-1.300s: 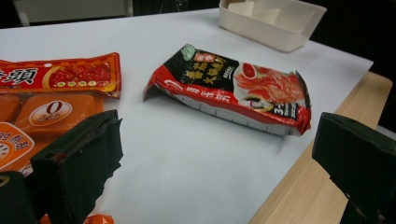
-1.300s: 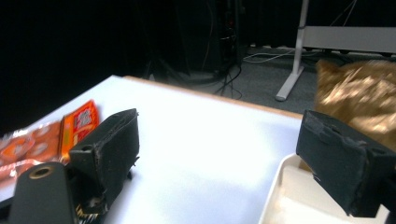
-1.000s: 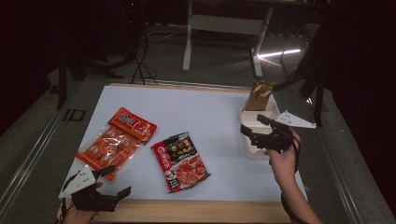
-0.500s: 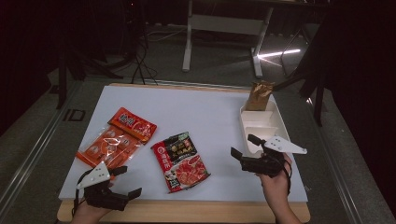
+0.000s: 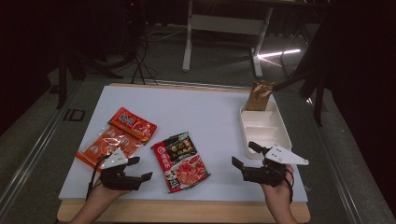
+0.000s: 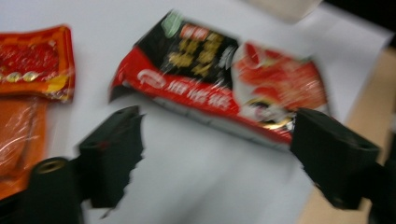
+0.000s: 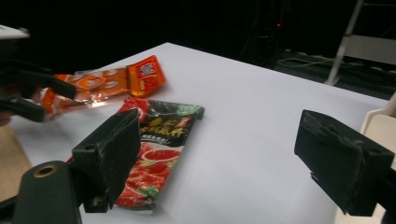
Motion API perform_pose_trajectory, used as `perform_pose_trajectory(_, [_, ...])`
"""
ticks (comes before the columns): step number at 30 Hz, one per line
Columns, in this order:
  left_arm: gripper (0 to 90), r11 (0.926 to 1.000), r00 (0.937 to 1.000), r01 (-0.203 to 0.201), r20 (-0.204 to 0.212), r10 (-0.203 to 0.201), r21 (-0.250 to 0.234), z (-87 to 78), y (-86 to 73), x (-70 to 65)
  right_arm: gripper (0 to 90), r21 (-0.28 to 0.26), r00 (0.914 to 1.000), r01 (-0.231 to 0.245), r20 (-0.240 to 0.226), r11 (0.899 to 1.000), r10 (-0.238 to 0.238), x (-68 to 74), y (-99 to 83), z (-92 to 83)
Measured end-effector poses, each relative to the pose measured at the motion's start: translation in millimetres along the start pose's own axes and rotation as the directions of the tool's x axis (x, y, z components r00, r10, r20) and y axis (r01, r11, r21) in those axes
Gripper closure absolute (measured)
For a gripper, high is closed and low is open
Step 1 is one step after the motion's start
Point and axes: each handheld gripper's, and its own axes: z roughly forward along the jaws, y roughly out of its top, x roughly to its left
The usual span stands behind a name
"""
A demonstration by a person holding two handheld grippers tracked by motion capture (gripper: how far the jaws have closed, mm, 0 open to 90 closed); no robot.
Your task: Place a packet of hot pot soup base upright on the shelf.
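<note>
- Looking along your left gripper (image 5: pixel 140 169), you have the red-and-black sauce packet (image 5: pixel 181 161) just ahead of the jaws, lying flat on the white bench (image 5: pixel 196 112), its near long edge running across the gap from one jaw toward the other.
- Nothing stands between those jaws and the packet; bare bench fills the space between them.
- Beside the left jaw in the left gripper view lies the orange packet (image 6: pixel 28 93), flat, close to the red-and-black one but apart from it.
- Your left jaws have just been closing a little, yet they stand released with nothing between the pads.
- Your right gripper (image 5: pixel 245 158) faces the same packet from the other side; in the right gripper view the packet (image 7: pixel 156 154) sits partly behind the left jaw, and bare bench lies in the gap.
- Your right jaws are spread wide and grip nothing.
- Just past the right jaw is the white divided tray (image 5: pixel 280 130), with a brown crumpled bag (image 5: pixel 259 95) upright in its far compartment.
- The red-and-black packet has a black upper part with yellow lettering, a red band with white characters, and a picture of red food on its lower half; the film looks glossy and slightly creased.
</note>
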Motion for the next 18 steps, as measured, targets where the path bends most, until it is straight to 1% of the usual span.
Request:
perform_pose_trajectory(1, [21.5,1.0,0.9999,0.006,0.011,-0.006,-0.002,1.7,0.5,0.2,14.4,-0.001,1.0,-0.001,-0.001,1.0,0.001,-0.3,-0.6,-0.3])
perform_pose_trajectory(2, [23.1,0.9998,0.9999,0.008,0.009,-0.008,0.017,4.9,2.3,0.2,14.5,-0.004,1.0,-0.002,-0.001,1.0,0.002,-0.7,-0.9,-0.6])
perform_pose_trajectory(3, [30.6,0.9993,0.9999,0.008,-0.013,-0.007,0.038,7.7,4.1,0.1,14.5,-0.008,1.0,-0.004,-0.004,1.0,0.004,-1.4,-1.5,-1.1])
perform_pose_trajectory(5, [36.7,0.9975,0.9996,0.019,-0.02,-0.018,0.069,14.2,6.6,0.9,14.5,-0.005,1.0,-0.006,-0.001,1.0,0.006,-2.0,-2.7,-1.8])
perform_pose_trajectory(6, [44.7,0.995,0.9989,0.019,-0.045,-0.015,0.098,17.6,8.0,1.1,14.5,-0.005,1.0,-0.006,-0.002,1.0,0.006,-2.4,-3.3,-2.4])
perform_pose_trajectory(7, [49.0,0.9941,0.9981,0.029,-0.058,-0.023,0.105,20.4,8.4,1.4,14.6,-0.004,1.0,-0.01,-0.002,1.0,0.01,-2.6,-3.7,-3.0])
perform_pose_trajectory(8, [52.1,0.9927,0.9972,0.042,-0.066,-0.035,0.113,22.8,8.8,2.0,14.6,-0.003,0.9999,-0.011,-0.001,1.0,0.011,-2.7,-3.8,-3.6])
perform_pose_trajectory(9, [55.6,0.9911,0.9957,0.047,-0.085,-0.037,0.125,24.5,9.0,2.0,14.6,-0.004,1.0,-0.008,-0.001,1.0,0.008,-3.0,-3.8,-4.1])
perform_pose_trajectory(10, [57.1,0.9875,0.9932,0.055,-0.11,-0.039,0.147,27.3,8.9,2.6,15.0,-0.006,0.9999,-0.01,-0.003,1.0,0.01,-3.0,-3.8,-4.5])
perform_pose_trajectory(11, [58.6,0.985,0.9919,0.065,-0.118,-0.046,0.16,29.2,8.3,3.8,15.2,-0.006,0.9998,-0.015,-0.01,1.0,0.015,-2.9,-3.9,-4.9])
perform_pose_trajectory(12, [63.3,0.9819,0.9914,0.066,-0.123,-0.045,0.178,31.2,7.8,5.0,15.2,-0.008,0.9996,-0.019,-0.018,1.0,0.019,-2.6,-3.8,-5.1])
perform_pose_trajectory(13, [65.8,0.9803,0.9916,0.063,-0.123,-0.041,0.187,33.4,7.5,5.8,15.3,-0.011,0.9995,-0.018,-0.025,1.0,0.018,-1.9,-3.9,-5.1])
perform_pose_trajectory(15, [73.6,0.9769,0.9936,0.062,-0.106,-0.041,0.205,37.5,8.1,7.1,15.2,-0.006,0.9994,-0.012,-0.034,1.0,0.012,-0.4,-4.0,-4.0])
perform_pose_trajectory(16, [77.5,0.9761,0.9937,0.061,-0.105,-0.04,0.208,39.7,8.6,7.7,15.3,-0.003,0.9994,-0.006,-0.035,1.0,0.006,0.1,-4.0,-3.3])
perform_pose_trajectory(18, [84.6,0.9724,0.9947,0.075,-0.084,-0.058,0.221,44.2,10.3,10.1,15.2,-0.001,0.9993,-0.002,-0.037,1.0,0.002,0.5,-4.3,-2.4])
